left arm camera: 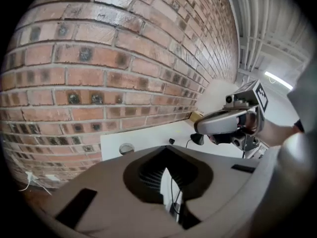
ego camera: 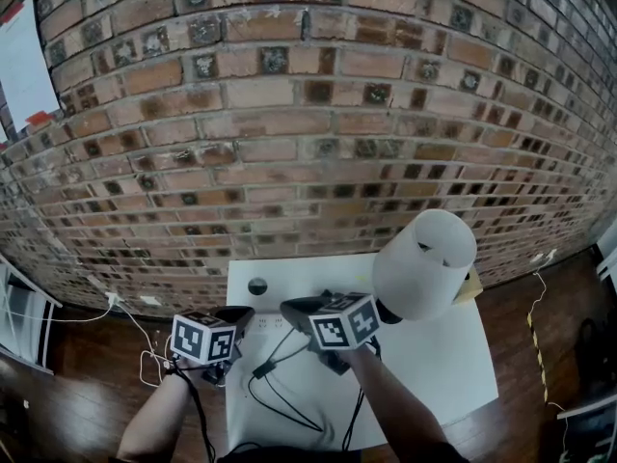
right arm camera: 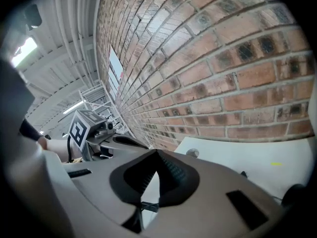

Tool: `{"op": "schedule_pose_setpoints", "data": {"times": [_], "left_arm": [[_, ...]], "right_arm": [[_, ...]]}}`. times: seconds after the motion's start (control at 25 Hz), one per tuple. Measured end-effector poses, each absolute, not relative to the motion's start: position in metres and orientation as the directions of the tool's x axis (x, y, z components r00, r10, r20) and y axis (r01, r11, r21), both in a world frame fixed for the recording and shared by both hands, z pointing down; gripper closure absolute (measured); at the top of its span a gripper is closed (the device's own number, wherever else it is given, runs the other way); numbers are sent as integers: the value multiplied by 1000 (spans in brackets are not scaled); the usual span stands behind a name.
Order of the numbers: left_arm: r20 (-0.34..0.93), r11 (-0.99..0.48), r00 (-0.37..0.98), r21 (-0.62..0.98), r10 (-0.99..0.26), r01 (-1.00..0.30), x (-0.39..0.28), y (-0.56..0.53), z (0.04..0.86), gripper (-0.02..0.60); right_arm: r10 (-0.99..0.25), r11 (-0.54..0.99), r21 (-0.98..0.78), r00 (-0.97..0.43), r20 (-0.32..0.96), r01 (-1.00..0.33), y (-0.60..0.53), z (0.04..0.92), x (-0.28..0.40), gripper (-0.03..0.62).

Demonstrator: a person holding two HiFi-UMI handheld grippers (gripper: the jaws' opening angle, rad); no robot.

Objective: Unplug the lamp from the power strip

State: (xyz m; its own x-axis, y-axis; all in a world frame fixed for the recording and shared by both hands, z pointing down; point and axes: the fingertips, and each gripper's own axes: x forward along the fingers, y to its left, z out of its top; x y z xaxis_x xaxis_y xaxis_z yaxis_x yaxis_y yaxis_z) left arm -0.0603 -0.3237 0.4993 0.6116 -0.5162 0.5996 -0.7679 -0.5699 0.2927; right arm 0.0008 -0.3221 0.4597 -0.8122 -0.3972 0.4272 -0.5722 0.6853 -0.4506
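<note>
A lamp with a white shade (ego camera: 424,263) stands at the right of the white table (ego camera: 453,365), close to the brick wall. A black plug (ego camera: 261,367) lies on the tabletop, its thin black cord (ego camera: 294,408) looping toward the near edge. A pale strip-like shape (ego camera: 267,325) lies between the two grippers, too indistinct to make out. My left gripper (ego camera: 241,313) is lifted above the table's left part, its jaws meeting at the tips with nothing between them (left arm camera: 167,149). Beside it my right gripper (ego camera: 291,307) is shut and empty too (right arm camera: 157,153).
The brick wall (ego camera: 289,133) rises directly behind the table. A round cable hole (ego camera: 257,285) sits in the tabletop at the back left. A cardboard box (ego camera: 471,285) lies behind the lamp. White cables (ego camera: 125,312) trail over the wooden floor on the left.
</note>
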Motion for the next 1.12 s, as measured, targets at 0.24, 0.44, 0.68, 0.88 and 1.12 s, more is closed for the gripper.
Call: {"op": "schedule_pose_setpoints", "data": {"times": [0.24, 0.44, 0.68, 0.88, 1.12], "left_arm": [[547, -586, 605, 237, -578, -774, -51, -308, 459, 580], [469, -601, 628, 229, -622, -766, -35, -282, 419, 578], [395, -549, 567, 172, -723, -818, -34, -260, 381, 578], [366, -485, 505, 152, -782, -861, -42, -239, 366, 578], [377, -429, 447, 134, -811, -893, -56, -210, 362, 578]], "right_arm": [[-391, 763, -397, -854, 344, -509, -296, 420, 0, 595], [-350, 824, -404, -918, 187, -397, -268, 377, -2, 595], [-273, 876, -361, -946, 175, -320, -240, 367, 5, 591], [-193, 906, -346, -966, 175, -244, -224, 362, 3, 591], [-95, 923, -357, -983, 154, -145, -201, 360, -15, 592]]}}
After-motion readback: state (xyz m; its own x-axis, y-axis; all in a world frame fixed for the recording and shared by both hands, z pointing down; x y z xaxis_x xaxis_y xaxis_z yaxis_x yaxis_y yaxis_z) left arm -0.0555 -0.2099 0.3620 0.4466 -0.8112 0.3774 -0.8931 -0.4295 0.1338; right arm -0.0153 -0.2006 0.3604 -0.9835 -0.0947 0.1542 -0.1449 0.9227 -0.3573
